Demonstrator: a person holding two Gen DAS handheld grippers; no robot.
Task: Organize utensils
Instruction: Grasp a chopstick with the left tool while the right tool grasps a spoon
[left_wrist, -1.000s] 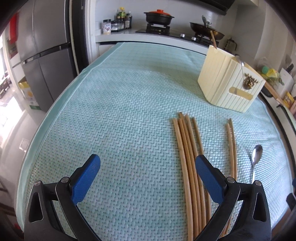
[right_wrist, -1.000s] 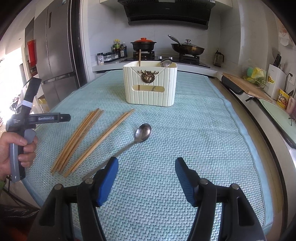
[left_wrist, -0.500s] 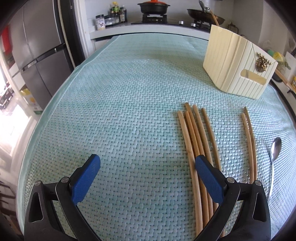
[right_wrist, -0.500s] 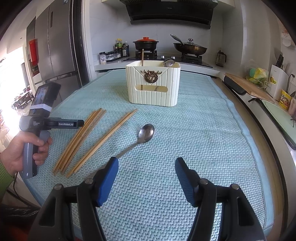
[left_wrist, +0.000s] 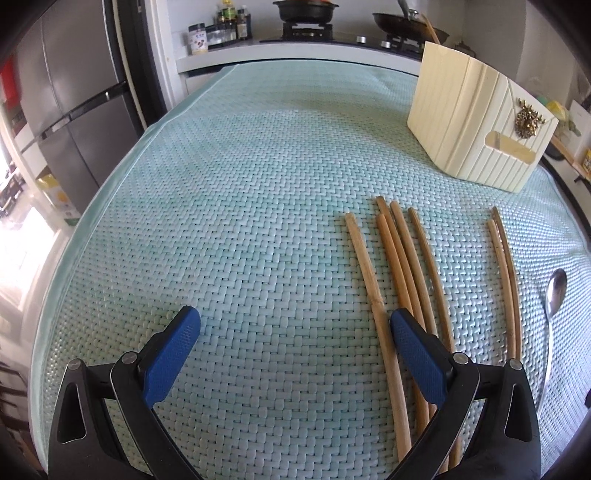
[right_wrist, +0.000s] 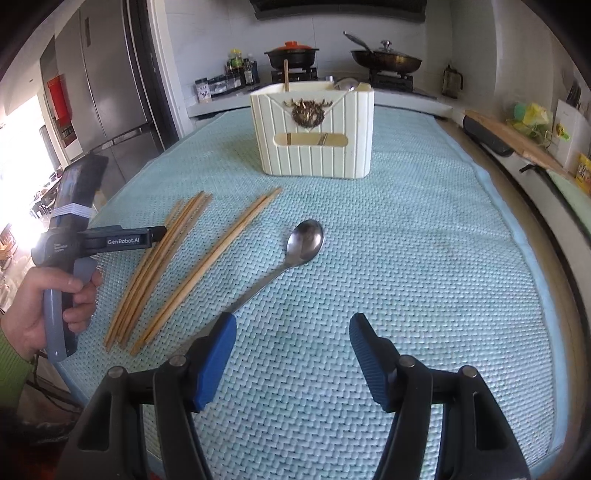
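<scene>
A: The left gripper (left_wrist: 295, 349) has sunk closer to the chopsticks (left_wrist: 397, 280), jaws wide, empty.

B: They lie under its right finger. The right gripper (right_wrist: 291, 343) (open too) has the spoon (right_wrist: 291, 254) ahead-left.

A: Risk: closing off-centre scatters the chopsticks.

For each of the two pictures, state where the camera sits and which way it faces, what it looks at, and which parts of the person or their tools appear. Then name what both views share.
Left wrist: on the left gripper, angled down over the mat at the chopsticks; only its open blue fingers show.
Right wrist: on the right gripper, facing the spoon and holder; open fingers, plus the left hand.
Shared: chopsticks, spoon, holder, mat, stove.
</scene>
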